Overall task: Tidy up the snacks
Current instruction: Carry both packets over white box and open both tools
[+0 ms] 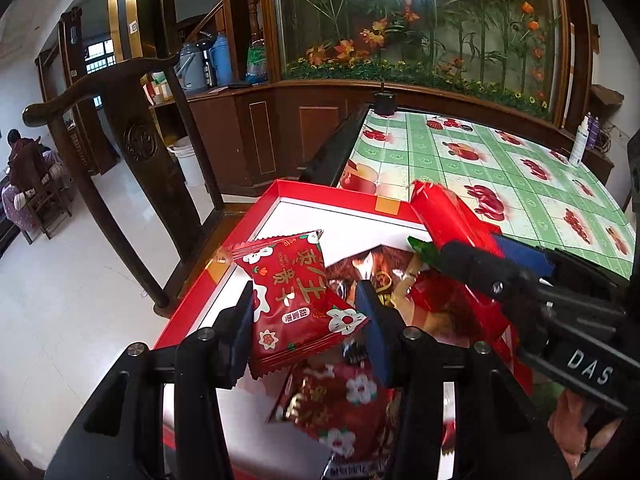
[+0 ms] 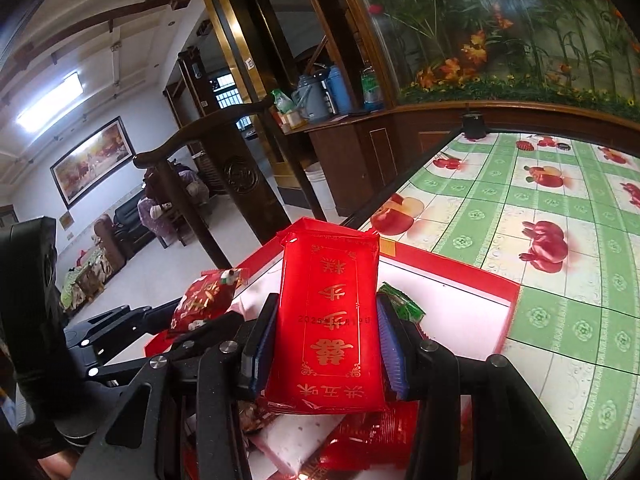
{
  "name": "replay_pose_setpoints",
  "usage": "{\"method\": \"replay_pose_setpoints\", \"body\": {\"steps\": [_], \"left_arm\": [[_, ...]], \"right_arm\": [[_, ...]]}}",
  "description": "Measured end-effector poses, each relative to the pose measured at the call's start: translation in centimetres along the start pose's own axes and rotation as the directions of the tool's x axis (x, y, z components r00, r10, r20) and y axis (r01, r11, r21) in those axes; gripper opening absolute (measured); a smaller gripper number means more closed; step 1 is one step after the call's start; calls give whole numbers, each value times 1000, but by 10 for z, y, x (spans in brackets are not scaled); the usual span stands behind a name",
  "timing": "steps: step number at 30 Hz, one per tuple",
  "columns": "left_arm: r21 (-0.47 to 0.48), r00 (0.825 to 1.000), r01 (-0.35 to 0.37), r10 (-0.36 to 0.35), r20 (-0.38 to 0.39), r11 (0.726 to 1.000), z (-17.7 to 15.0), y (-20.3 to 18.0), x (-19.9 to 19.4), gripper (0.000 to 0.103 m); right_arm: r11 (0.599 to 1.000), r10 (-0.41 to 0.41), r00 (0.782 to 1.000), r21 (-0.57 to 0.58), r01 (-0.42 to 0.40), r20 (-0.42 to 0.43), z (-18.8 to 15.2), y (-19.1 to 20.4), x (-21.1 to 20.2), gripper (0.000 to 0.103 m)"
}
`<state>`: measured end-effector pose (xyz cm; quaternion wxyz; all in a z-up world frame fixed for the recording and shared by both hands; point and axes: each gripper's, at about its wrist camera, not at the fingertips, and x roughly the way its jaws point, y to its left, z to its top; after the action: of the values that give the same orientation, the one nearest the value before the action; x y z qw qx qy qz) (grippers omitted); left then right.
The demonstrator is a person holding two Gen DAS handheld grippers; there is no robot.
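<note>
Red box: a shallow red box (image 1: pixel 344 200) with a white floor sits at the near left corner of the bench (image 1: pixel 480 168), which wears a green checked cloth printed with fruit.
Left hand-held gripper: the left hand-held gripper (image 1: pixel 306 316) has its blue pads part-way closed and pressed on either side of a red snack packet with white flowers (image 1: pixel 296 300), held above the box.
Right hand-held gripper: the right hand-held gripper (image 2: pixel 324 344) is likewise part-way closed, clamping a long red pouch with gold lettering (image 2: pixel 328 320) by its two long edges, over the box.
Loose snacks: more red flowered packets (image 1: pixel 340 408) and a brown wrapper (image 1: pixel 380 264) lie in a heap inside the box, under both tools.
Green wrapper: a small green wrapper (image 2: pixel 404 300) shows just right of the pouch.
Far side: a white bottle (image 1: pixel 580 144) stands at the bench's far right edge.
Left of bench: a dark wooden chair (image 1: pixel 132 136) stands on the pale floor.
</note>
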<state>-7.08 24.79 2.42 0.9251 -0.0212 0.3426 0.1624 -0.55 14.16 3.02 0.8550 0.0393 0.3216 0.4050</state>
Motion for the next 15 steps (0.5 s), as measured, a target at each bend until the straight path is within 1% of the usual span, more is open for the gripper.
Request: {"method": "replay_pose_setpoints", "body": {"steps": [3, 10, 12, 15], "left_arm": [[6, 1000, -5, 5, -4, 1000, 3, -2, 5, 47], [19, 999, -24, 24, -24, 1000, 5, -6, 16, 47], [19, 999, -31, 32, -29, 999, 6, -7, 19, 47], [18, 998, -52, 52, -37, 999, 7, -7, 21, 49]], "right_arm": [[1000, -9, 1000, 9, 9, -10, 0, -5, 4, 47], [1000, 3, 1000, 13, -3, -15, -1, -6, 2, 47], [1000, 6, 1000, 15, -5, -17, -1, -6, 2, 49], [1000, -1, 1000, 16, 1, 1, 1, -6, -2, 50]]}}
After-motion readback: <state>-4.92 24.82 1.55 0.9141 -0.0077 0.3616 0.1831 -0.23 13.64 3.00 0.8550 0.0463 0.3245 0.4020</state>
